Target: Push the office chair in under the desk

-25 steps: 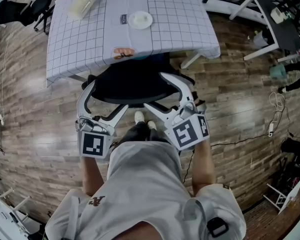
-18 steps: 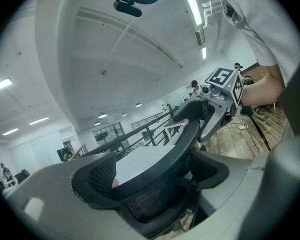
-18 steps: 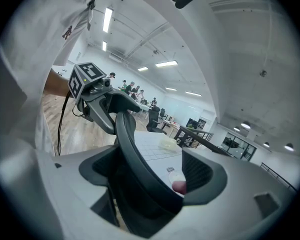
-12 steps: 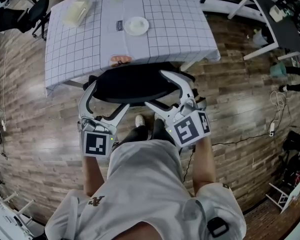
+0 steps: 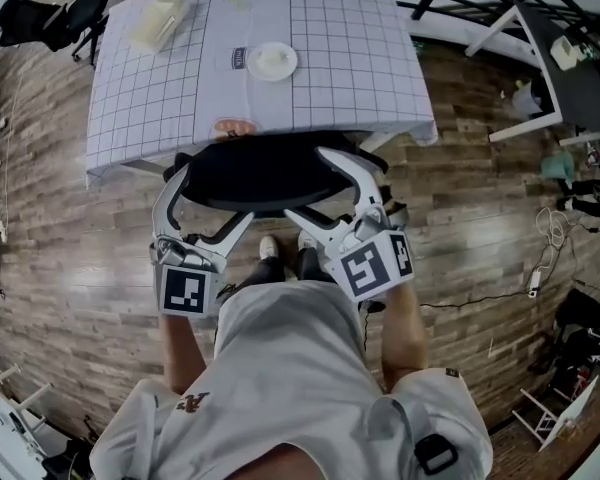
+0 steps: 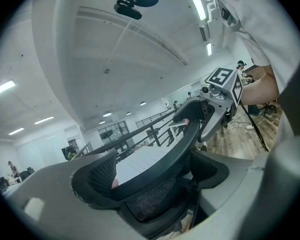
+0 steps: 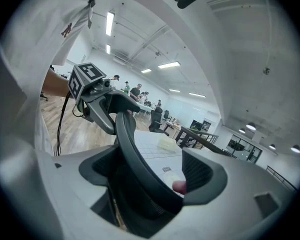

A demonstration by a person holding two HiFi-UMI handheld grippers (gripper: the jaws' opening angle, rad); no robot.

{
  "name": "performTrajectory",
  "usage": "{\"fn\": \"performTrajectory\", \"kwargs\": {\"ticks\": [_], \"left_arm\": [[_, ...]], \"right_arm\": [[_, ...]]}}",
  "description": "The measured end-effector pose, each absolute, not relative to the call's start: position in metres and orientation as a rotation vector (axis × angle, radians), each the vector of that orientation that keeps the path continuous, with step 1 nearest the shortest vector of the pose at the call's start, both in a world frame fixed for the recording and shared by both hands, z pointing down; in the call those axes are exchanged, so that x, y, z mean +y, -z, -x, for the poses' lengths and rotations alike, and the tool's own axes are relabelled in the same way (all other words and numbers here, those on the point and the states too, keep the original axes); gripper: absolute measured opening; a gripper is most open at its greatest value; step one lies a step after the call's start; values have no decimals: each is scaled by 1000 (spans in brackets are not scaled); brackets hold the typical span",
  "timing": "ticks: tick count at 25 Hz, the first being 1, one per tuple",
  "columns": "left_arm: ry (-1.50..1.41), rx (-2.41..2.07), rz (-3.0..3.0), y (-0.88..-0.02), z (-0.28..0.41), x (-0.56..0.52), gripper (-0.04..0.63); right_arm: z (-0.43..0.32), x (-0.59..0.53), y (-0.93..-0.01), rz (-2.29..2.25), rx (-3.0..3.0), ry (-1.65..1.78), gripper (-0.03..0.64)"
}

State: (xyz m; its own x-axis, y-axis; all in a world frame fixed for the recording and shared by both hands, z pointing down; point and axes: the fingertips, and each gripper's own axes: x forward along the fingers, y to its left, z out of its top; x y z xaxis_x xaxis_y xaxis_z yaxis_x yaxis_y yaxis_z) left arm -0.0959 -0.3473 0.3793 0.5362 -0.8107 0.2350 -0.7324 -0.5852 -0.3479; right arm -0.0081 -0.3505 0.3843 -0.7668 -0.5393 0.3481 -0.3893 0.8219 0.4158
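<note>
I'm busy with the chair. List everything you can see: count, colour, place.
Desk under a grid-patterned cloth: one, white, top centre.
Round plate: one, white, middle of the desk.
Soft-looking box: one, pale yellow, desk's far left corner.
Small card: one, dark, left of the plate.
Small object: one, pink, desk's near edge; unidentifiable.
Mesh-backed office chair: one, black, at the desk's near edge.
Second chair: one, black, upper left.
Wood-plank floor: brown, all round.
Left gripper: one, pale grey, jaws apart astride the office chair's backrest rim.
Right gripper: one, likewise.
</note>
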Motion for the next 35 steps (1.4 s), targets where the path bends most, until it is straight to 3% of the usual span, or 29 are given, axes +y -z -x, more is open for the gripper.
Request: {"fn": "performTrajectory", "kwargs": {"ticks": [35], "left_arm": [[576, 1349, 2560, -380, 74, -392, 454]], "right_arm": [[-14, -399, -382, -624, -2582, 453, 410]]}}
